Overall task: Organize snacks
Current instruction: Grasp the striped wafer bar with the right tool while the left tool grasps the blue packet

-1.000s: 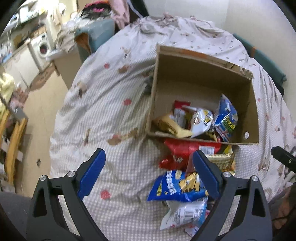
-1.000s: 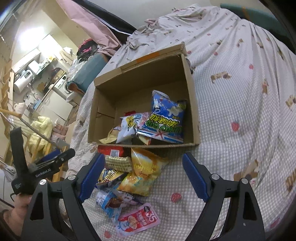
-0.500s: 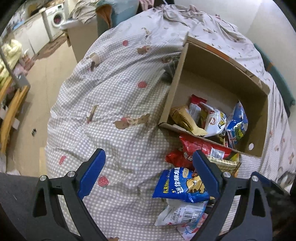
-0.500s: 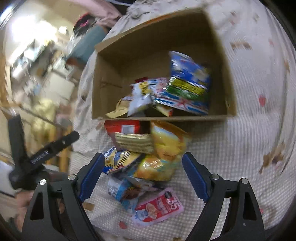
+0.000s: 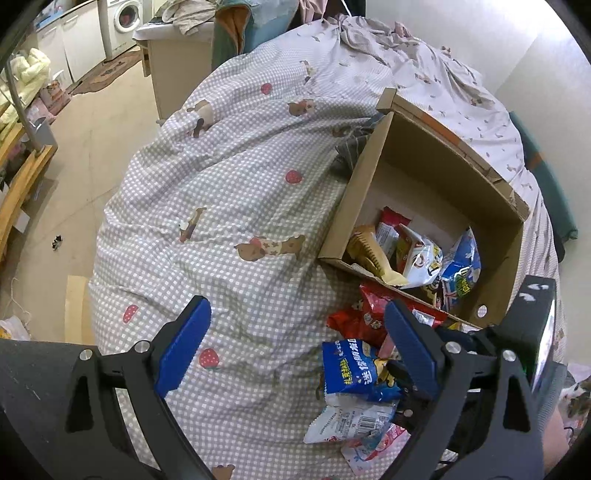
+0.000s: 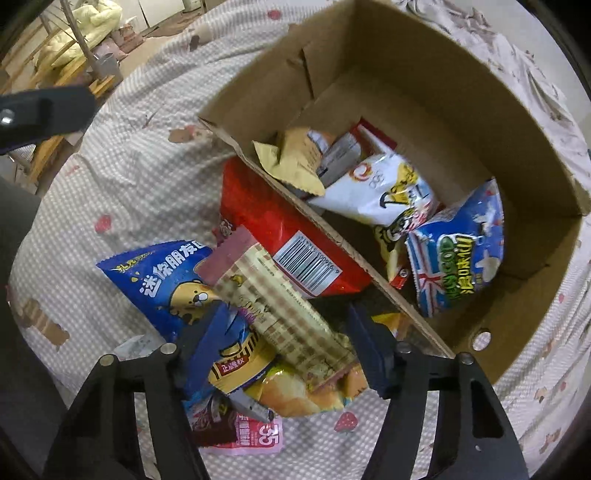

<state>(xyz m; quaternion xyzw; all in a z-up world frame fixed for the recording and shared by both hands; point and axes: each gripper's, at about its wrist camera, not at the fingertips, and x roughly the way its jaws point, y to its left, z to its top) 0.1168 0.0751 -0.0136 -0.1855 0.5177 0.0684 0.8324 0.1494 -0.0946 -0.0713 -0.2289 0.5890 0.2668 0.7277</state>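
A cardboard box (image 6: 424,96) on the bed holds several snack bags, among them a blue-and-white one (image 6: 458,251) and a white one (image 6: 384,192). A pile of snacks lies in front of it: a red bag (image 6: 280,229), a blue bag (image 6: 173,280), a beige checked wafer pack (image 6: 280,310), a yellow bag (image 6: 295,395). My right gripper (image 6: 291,347) is low over the pile, its open jaws on either side of the wafer pack. My left gripper (image 5: 295,343) is open and empty above the quilt, left of the pile (image 5: 362,373) and the box (image 5: 436,177).
The checked quilt (image 5: 229,206) with strawberry and bear prints covers the bed. A pink packet (image 6: 243,432) lies at the pile's near edge. Beyond the bed's left edge are bare floor, a washing machine (image 5: 125,18) and a wooden rack (image 5: 18,184).
My right gripper has dropped down and forward onto the pile, and its jaws have narrowed around the wafer pack. My left gripper has swung left, so the box now sits further right in its view.
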